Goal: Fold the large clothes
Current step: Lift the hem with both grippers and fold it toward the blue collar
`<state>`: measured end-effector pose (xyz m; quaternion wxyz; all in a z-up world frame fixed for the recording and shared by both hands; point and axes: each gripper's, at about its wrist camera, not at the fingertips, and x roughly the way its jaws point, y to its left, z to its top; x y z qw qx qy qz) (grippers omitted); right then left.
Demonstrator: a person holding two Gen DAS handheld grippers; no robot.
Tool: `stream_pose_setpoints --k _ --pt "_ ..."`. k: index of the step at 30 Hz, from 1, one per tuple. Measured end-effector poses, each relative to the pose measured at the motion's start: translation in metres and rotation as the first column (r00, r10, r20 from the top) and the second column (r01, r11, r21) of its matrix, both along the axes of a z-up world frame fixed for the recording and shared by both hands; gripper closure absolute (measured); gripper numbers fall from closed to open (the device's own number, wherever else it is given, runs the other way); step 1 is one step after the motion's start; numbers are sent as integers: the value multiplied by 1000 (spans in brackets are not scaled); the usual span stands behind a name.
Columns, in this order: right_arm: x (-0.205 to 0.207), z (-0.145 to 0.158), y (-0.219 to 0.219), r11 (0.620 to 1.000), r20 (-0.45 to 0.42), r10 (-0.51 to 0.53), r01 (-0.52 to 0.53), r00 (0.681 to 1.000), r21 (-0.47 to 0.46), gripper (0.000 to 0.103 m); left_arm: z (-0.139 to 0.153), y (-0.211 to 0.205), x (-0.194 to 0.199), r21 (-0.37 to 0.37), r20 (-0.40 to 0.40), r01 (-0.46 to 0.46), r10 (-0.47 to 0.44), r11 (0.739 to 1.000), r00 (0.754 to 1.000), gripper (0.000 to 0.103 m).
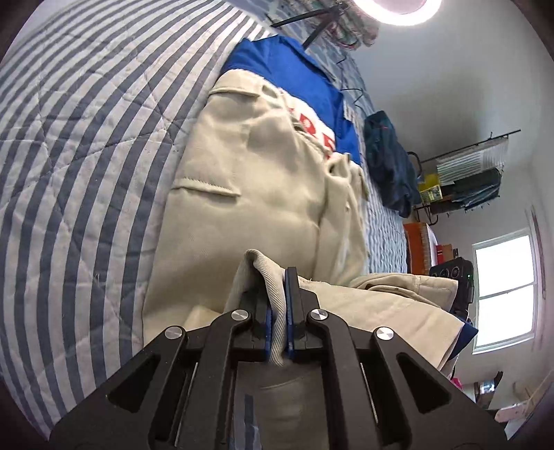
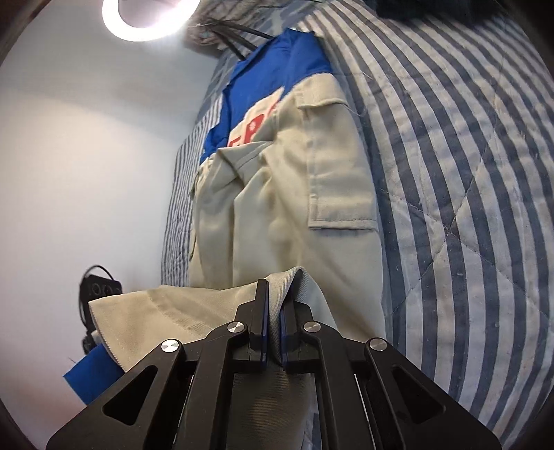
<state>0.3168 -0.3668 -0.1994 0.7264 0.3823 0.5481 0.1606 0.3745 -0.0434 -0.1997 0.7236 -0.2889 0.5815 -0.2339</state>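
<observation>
A large beige garment with pocket flaps lies spread on a striped quilt. Under its far end lies a blue cloth with a white panel and red letters. My left gripper is shut on a fold of the beige fabric at its near end, and the cloth drapes over the left finger. In the right wrist view the same beige garment stretches away over the quilt. My right gripper is shut on a fold of the beige garment's near edge, held above the rest.
A dark blue bag sits at the bed's far side. Beyond it stand a rack with stacked items, an orange box and a window. A ring light glows overhead. A black device stands by the white wall.
</observation>
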Motion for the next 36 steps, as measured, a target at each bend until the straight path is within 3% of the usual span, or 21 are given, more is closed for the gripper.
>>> stream_pose_setpoints --k 3,5,7,8,11,14,16,18,20,22,26,29,32,36 --pt "3 -9 -12 997 -59 -32 36 998 67 94 -6 -2 8 -12 -29 6 -7 1000 1000 99" --pt "2 -6 -26 989 -56 -59 66 997 129 80 -7 -1 12 -37 -62 4 -6 999 998 92" --pt "0 2 -42 980 -30 -91 95 995 172 45 -4 5 18 -99 -73 -18 10 995 997 70" --pt "-2 7 -50 975 -15 -108 109 994 195 43 -1 9 20 -115 -67 -30 22 993 997 66" --pt "-11 30 -73 972 71 -132 115 989 207 43 15 22 24 -158 -38 -64 59 985 998 55" --pt "-24 51 -83 993 159 -86 73 983 89 43 38 46 27 -162 48 -97 106 982 993 54" --pt "-34 55 -87 1000 174 -20 18 985 8 50 49 58 24 -121 112 -88 101 989 988 54" --pt "-46 52 -83 995 155 88 -80 984 -56 60 56 65 12 -21 174 -33 36 999 984 54" --pt "-60 45 -77 986 136 159 -151 978 -65 65 51 66 -1 31 168 26 -31 999 985 54" --pt "-70 29 -63 973 98 232 -229 968 -42 73 33 65 -20 37 102 93 -96 995 990 54" --pt "-73 13 -20 920 70 392 -388 917 -61 75 6 44 -42 31 20 200 -201 979 979 57" --pt "-65 15 12 889 100 458 -453 883 -66 75 6 22 -49 36 32 263 -264 964 964 61" --pt "-52 29 22 896 165 443 -439 881 -64 75 14 8 -44 18 71 271 -272 962 960 61" --pt "-14 40 25 931 227 364 -361 903 -59 75 29 -1 -16 -7 133 214 -211 977 968 61"
